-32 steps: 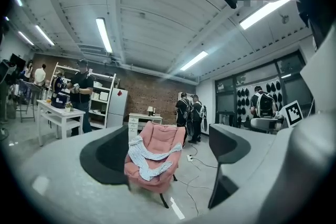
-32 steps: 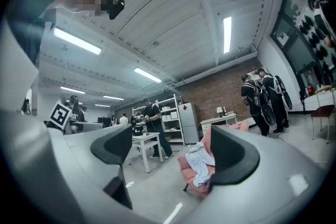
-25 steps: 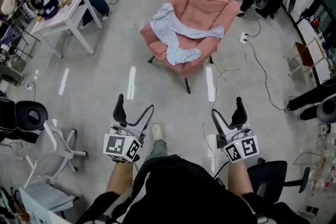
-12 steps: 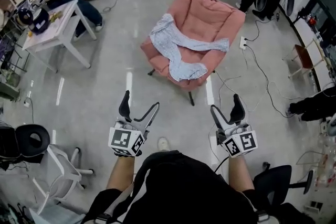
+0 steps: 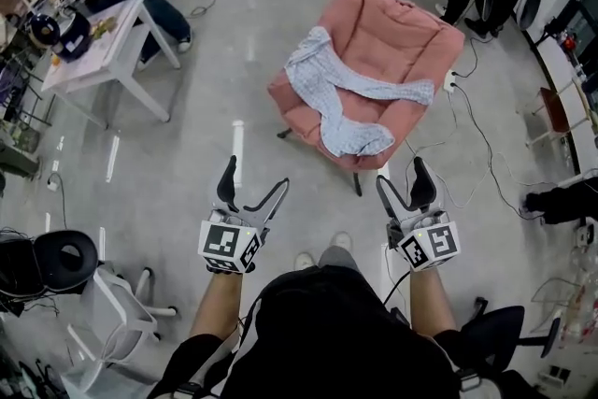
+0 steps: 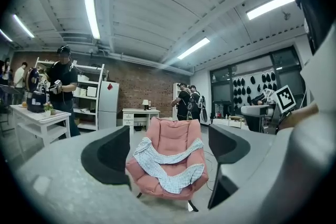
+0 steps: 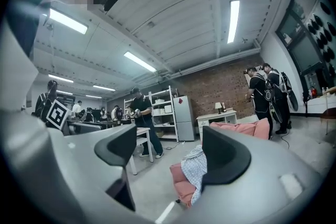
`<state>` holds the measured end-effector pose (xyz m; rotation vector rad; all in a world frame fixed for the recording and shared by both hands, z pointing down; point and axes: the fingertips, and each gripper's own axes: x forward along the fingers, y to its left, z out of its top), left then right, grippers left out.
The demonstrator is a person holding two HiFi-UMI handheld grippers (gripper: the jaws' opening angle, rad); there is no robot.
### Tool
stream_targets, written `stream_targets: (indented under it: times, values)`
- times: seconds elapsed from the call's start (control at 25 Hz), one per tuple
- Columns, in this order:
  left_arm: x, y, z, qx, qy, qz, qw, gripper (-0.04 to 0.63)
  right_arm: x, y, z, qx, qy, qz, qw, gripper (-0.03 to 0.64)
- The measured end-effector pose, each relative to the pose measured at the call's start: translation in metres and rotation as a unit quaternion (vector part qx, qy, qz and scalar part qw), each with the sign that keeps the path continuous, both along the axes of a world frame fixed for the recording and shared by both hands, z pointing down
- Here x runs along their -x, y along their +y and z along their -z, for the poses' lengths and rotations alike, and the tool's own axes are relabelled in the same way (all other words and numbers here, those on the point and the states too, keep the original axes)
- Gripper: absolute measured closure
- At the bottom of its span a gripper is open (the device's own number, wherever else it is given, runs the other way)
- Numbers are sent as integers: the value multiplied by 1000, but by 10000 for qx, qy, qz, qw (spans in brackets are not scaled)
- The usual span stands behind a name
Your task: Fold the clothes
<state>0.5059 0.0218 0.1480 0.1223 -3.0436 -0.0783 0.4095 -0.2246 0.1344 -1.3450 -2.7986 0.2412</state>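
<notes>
The garment (image 5: 322, 79) lies rumpled across the armchair (image 5: 397, 23) seat, spilling over its front edge. Your left gripper (image 5: 254, 178) is wide and empty. Your right gripper (image 5: 402, 175), also empty, has just narrowed slightly. Step closer, then pinch two separate corners, not a bunch.

Pink armchair (image 5: 397, 37) stands on grey floor (image 5: 234, 61). Light checked garment (image 5: 346, 103) lies unfolded across it, spread from one arm to the other, lower end hanging over seat front.
</notes>
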Motion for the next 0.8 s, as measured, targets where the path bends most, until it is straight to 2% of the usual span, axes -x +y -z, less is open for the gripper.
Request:
stream_targets:
  times: [0.32, 0.6, 0.8]
  values:
    - [56, 31, -13, -56, 43, 133, 9999, 126, 70, 37, -12, 5, 31, 192, 9998, 239]
    - [147, 65, -12, -86, -48, 321, 9994, 129, 173, 77, -16, -88, -102, 445, 9989, 264]
    - [210, 90, -15, -151, 64, 444, 9989, 130, 243, 104, -19, -146, -93, 573, 9982, 279]
